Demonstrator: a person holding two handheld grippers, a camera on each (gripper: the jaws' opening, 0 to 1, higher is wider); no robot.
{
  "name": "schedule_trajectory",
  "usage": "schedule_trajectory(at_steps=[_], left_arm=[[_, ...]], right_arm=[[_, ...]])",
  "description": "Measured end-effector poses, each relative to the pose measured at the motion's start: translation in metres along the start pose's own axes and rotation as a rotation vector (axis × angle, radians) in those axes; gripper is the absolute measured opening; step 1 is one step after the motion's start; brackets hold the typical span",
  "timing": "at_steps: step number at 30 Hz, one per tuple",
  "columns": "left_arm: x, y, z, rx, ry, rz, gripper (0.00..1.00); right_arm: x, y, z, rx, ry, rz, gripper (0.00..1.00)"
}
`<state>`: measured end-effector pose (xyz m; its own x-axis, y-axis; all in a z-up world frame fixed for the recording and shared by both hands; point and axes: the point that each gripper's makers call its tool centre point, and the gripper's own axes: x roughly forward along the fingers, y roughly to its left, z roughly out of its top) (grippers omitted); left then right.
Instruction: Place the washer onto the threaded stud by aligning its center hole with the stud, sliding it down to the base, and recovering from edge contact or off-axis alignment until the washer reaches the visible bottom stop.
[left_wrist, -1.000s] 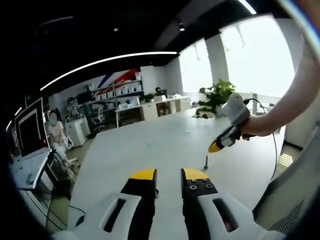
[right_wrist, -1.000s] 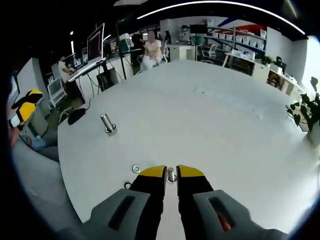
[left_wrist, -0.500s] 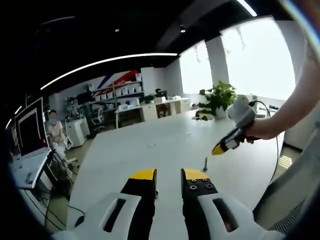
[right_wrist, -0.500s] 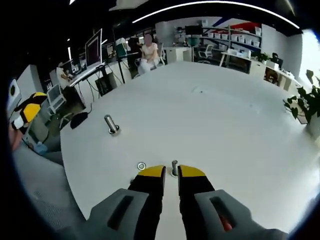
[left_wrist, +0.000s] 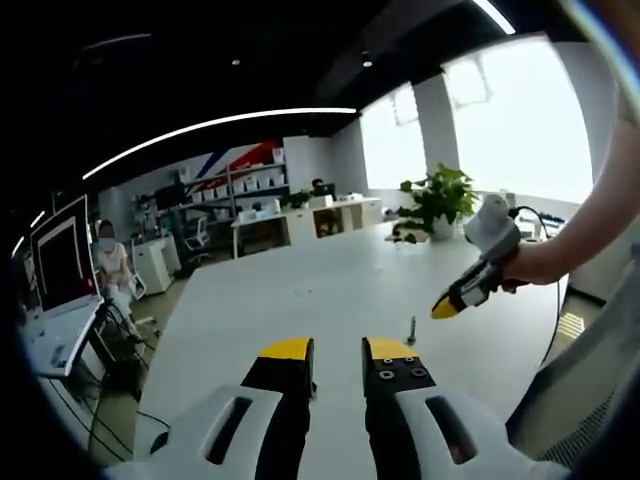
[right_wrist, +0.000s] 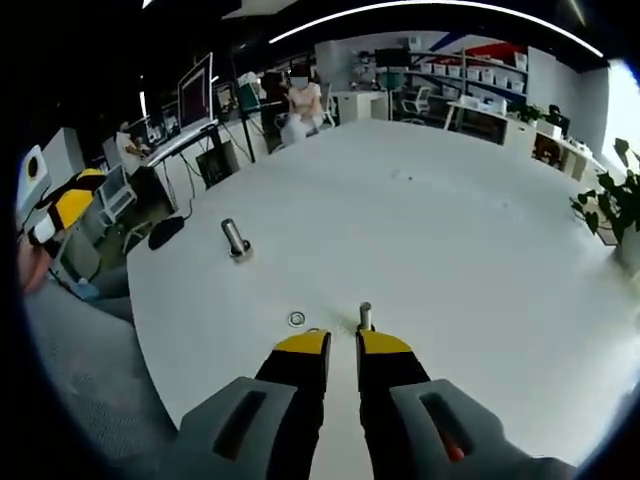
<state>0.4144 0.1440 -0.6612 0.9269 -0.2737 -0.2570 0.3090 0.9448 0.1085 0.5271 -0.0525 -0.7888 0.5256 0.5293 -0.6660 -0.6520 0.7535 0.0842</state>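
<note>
A small silver washer (right_wrist: 297, 319) lies flat on the white table (right_wrist: 470, 250), just left of a short upright threaded stud (right_wrist: 366, 315). My right gripper (right_wrist: 343, 342) hovers close behind both with nothing between its jaws, which stand a narrow gap apart. The left gripper view shows the right gripper (left_wrist: 447, 307) held in a hand, up and to the right of the stud (left_wrist: 411, 327). My left gripper (left_wrist: 338, 348) is open and empty over the near table edge. It also appears at the left edge of the right gripper view, left gripper (right_wrist: 62, 212).
A thicker metal bolt (right_wrist: 236, 240) stands upright further left on the table. A black mouse-like object (right_wrist: 165, 232) lies near the table edge. A seated person, desks, monitors and shelves are behind; a potted plant (left_wrist: 437, 200) stands at the far end.
The right gripper has drawn back from the stud, which was between its tips and now stands ahead of them. In the left gripper view it has drifted right. The left gripper has stayed put.
</note>
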Motion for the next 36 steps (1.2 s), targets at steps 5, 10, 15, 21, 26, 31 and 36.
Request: schedule_trajectory(at_steps=[5,10,15,21,26,31,36], left_arm=[[-0.001,0.001,0.000,-0.001,0.000,0.003,0.17],[-0.001,0.002,0.000,0.000,-0.002,0.007,0.17],[-0.001,0.002,0.001,-0.001,-0.004,0.007,0.17],[-0.002,0.005,0.001,-0.007,-0.005,0.020,0.17],[-0.002,0.004,0.001,-0.006,-0.005,0.015,0.17],[-0.002,0.004,0.002,-0.008,-0.006,0.012,0.17],[-0.002,0.004,0.003,-0.012,-0.012,0.012,0.17]], right_arm=[[-0.001,0.004,-0.003,0.001,0.000,0.003,0.13],[0.002,0.010,-0.009,0.007,0.010,0.015,0.13],[0.004,0.017,-0.013,0.004,0.020,0.026,0.13],[0.009,0.021,-0.014,-0.003,0.028,0.034,0.13],[0.012,0.022,-0.015,-0.007,0.034,0.037,0.13],[0.015,0.025,-0.018,-0.010,0.048,0.040,0.13],[0.019,0.028,-0.021,-0.021,0.066,0.045,0.13]])
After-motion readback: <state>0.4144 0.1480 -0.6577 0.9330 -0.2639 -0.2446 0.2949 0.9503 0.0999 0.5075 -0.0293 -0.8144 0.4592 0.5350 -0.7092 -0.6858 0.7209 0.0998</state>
